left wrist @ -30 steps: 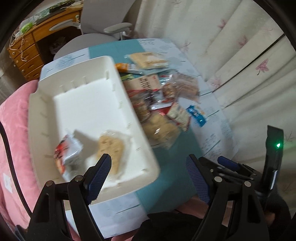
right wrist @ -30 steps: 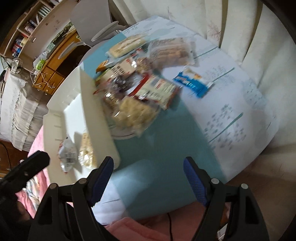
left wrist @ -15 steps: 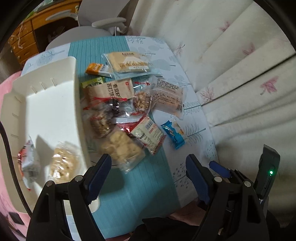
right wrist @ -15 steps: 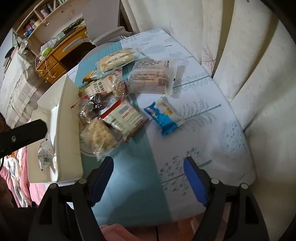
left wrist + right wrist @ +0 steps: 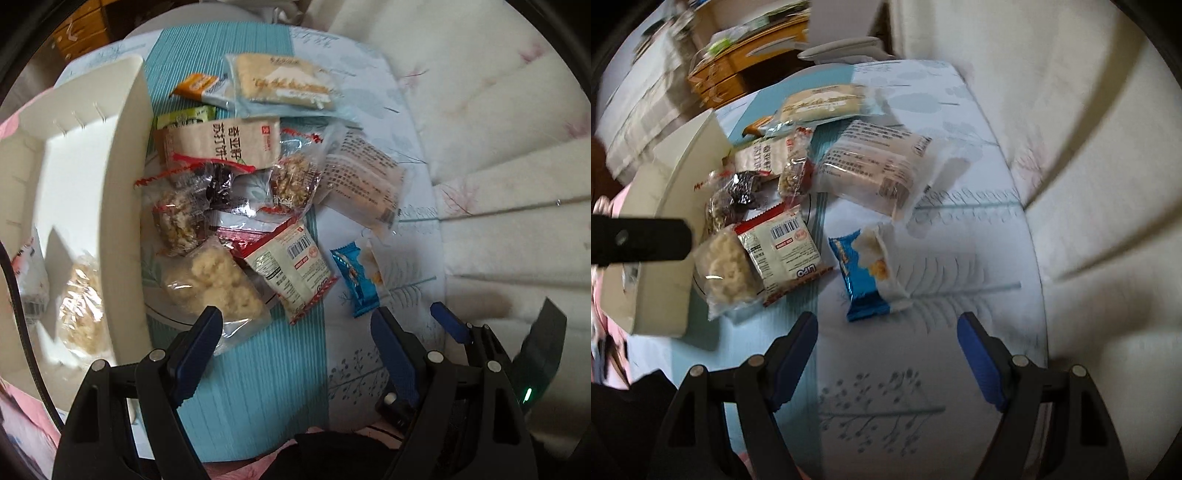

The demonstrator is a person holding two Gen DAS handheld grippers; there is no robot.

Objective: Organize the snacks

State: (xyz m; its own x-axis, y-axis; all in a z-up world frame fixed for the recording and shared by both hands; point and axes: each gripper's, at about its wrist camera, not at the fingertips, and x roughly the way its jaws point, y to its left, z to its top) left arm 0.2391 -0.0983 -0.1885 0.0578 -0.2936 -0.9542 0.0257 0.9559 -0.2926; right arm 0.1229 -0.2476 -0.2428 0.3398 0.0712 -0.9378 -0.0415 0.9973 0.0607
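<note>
Only the left view shows 2 snacks (image 5: 79, 299) inside the bin (image 5: 125, 206); both hand-held grippers gape.

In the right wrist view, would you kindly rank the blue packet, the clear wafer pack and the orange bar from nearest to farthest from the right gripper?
1. Blue packet, just ahead of the right gripper.
2. Clear wafer pack, mid-table beyond it.
3. Orange bar, far left, partly under another pack.
</note>
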